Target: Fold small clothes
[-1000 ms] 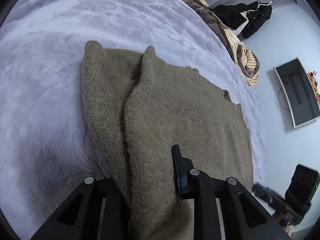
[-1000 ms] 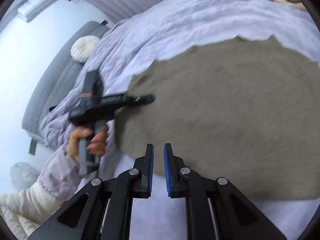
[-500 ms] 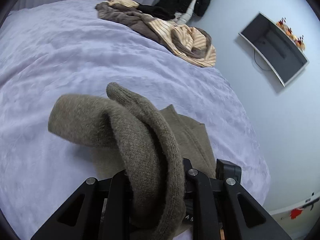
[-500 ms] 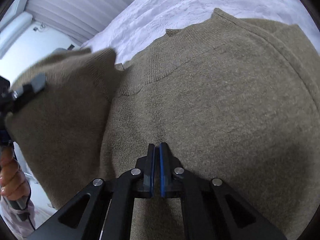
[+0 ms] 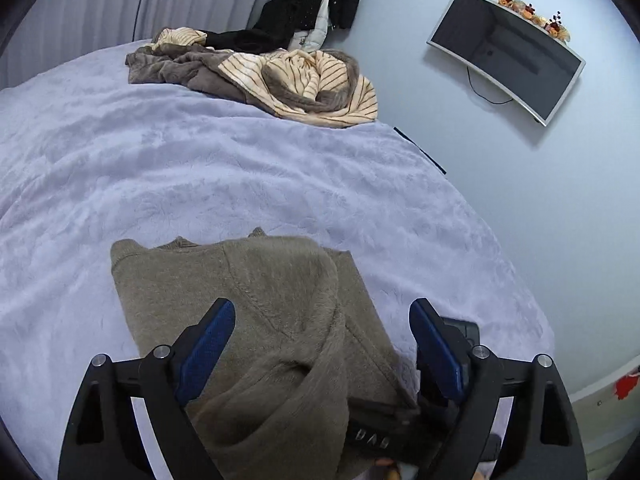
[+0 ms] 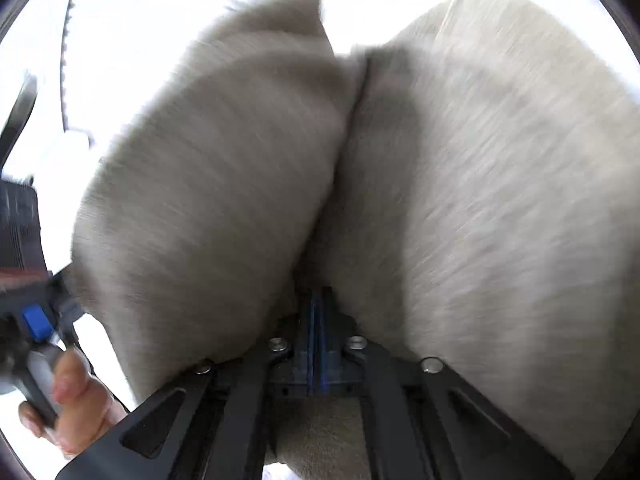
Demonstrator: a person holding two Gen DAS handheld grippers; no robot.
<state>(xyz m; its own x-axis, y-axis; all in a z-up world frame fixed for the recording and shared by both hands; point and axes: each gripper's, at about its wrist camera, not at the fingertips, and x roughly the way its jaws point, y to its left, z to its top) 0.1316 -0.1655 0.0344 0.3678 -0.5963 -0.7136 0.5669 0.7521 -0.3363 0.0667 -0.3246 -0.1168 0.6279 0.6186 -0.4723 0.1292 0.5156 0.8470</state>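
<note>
Left wrist view: the left gripper [image 5: 320, 340] stands released, its blue-padded fingers [image 5: 204, 344] spread wide to either side of the olive-brown knit sweater [image 5: 256, 320], which lies folded on the lavender bed [image 5: 200, 168] directly beneath and ahead of the gripper; a bunched fold of the knit passes between the fingers without being pinched. Below the right finger a black part of the other tool carries pale lettering [image 5: 372, 438], seen inverted and not legible with certainty. Far ahead of the gripper, at the bed's far edge, lies a heap of brown and cream-striped clothes [image 5: 280, 80], with a black jacket [image 5: 316, 0] hanging beyond it; ahead and to the right a wall-mounted television [image 5: 508, 52] bears a row of artificial flowers [image 5: 532, 16] on its top edge. Right wrist view (motion-blurred, background overexposed): the right gripper [image 6: 316, 312] is clenched on the sweater [image 6: 460, 200], whose fabric billows upward in two lobes on either side of the closed blue pads. To the gripper's lower left, the left hand [image 6: 68, 412] grips its tool's handle, fingers wrapped around it.
</note>
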